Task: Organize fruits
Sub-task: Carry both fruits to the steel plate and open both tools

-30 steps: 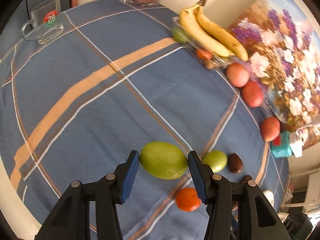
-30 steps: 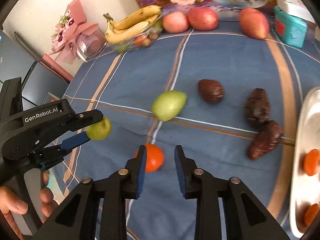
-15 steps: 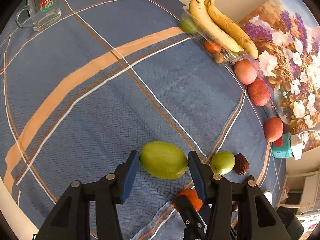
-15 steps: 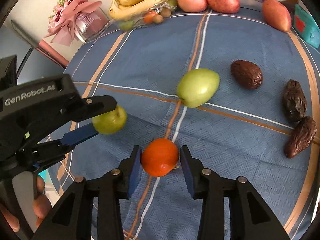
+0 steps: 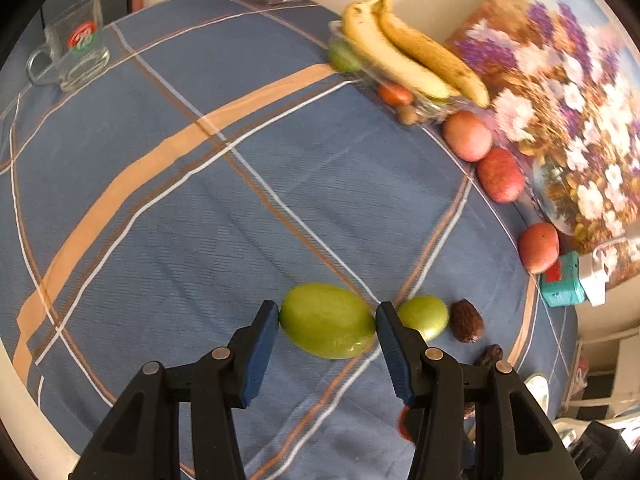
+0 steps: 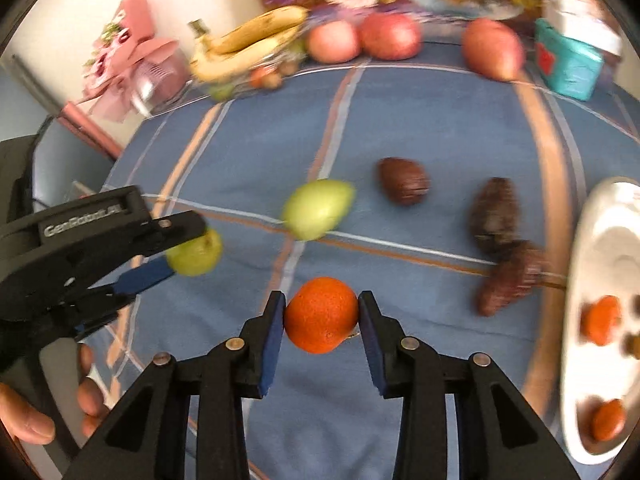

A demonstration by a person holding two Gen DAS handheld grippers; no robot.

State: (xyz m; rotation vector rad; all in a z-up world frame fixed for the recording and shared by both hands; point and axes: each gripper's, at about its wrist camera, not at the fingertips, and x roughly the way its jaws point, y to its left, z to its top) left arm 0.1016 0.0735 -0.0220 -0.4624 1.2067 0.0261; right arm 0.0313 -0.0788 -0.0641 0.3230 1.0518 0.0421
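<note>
glass mug (image 5: 68, 56), floral painting (image 5: 576, 120), teal box (image 5: 560, 284), pink bouquet (image 6: 128, 60), plaid tablecloth (image 5: 200, 200)

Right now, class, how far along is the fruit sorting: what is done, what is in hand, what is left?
Done: two small orange fruits lie on the white plate. In hand: the right hand-held gripper is shut on a round orange fruit; the left hand-held gripper clamps a large green oval fruit. Left: a smaller green fruit and dark brown wrinkled dates on the blue checked cloth.
</note>
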